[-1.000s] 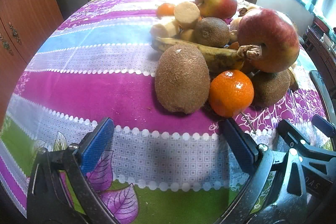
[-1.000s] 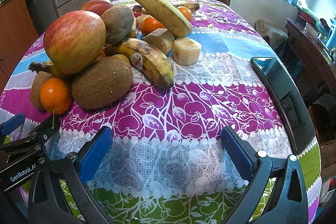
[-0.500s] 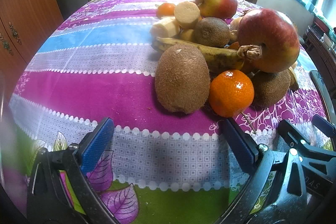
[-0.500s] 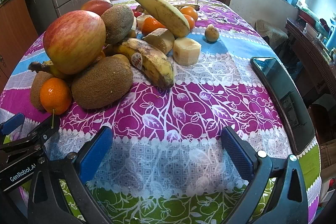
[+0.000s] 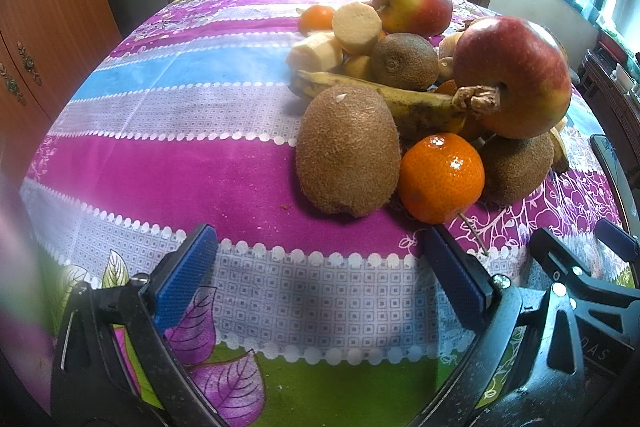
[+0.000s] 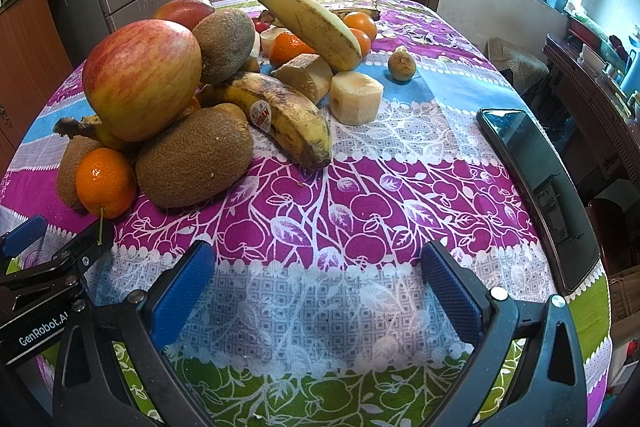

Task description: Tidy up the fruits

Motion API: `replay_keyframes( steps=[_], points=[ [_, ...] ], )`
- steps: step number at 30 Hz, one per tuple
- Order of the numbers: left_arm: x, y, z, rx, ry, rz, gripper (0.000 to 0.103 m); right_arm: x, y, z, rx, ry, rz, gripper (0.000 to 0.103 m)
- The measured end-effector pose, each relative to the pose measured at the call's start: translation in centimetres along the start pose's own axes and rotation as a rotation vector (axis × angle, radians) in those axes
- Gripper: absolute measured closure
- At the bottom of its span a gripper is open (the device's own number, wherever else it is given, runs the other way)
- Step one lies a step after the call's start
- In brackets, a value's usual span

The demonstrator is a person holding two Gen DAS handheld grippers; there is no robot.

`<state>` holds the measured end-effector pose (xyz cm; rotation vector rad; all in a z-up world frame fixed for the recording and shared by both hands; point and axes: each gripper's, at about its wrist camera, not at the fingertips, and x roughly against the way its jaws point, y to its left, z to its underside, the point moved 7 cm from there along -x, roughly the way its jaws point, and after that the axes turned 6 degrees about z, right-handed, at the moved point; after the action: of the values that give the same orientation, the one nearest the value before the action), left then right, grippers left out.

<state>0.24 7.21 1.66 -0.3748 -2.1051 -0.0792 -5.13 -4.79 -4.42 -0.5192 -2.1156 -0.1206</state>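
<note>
Glossy floral tablecloth (image 6: pixel 360 195) bears fuzzy oval kiwi (image 5: pixel 347 155), smooth round apple (image 5: pixel 514 77).

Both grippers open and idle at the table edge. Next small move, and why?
Probably ease the left gripper forward onto the front kiwi. It's the nearest fruit, almost centred between the open jaws, with clear cloth to its left. It touches the mandarin but carries nothing, unlike the apple perched on the pile.

Both wrist views low, close, facing shared fruit pile (image 5: pixel 420 99) (side by side).
</note>
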Motion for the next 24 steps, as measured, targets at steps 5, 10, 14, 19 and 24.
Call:
replay_keyframes(
  steps=[5, 10, 14, 19, 24],
  points=[
    [0.0, 0.2, 0.1, 0.005, -0.001, -0.005, 0.0, -0.2, 0.1, -0.2, 0.069, -0.008, -0.047, 0.0],
    [0.0, 0.1, 0.0, 0.009, 0.0, -0.006, 0.0, 0.0, -0.1, 0.5, 0.232, -0.001, -0.196, 0.0],
    [0.0, -0.1, 0.0, 0.03, -0.004, -0.02, 0.0, 0.2, -0.2, 1.0, 0.359, -0.029, -0.268, 0.0],
    [0.0, -0.1, 0.3, -0.059, 0.084, 0.048, 0.0, 0.5, -0.2, 1.4, 0.407, -0.041, -0.306, 0.0],
    [2.2, 0.9, 0.7, -0.057, 0.023, 0.262, 0.007, 1.1, -1.2, 0.9, 0.321, -0.051, -0.446, 0.0]
  ],
)
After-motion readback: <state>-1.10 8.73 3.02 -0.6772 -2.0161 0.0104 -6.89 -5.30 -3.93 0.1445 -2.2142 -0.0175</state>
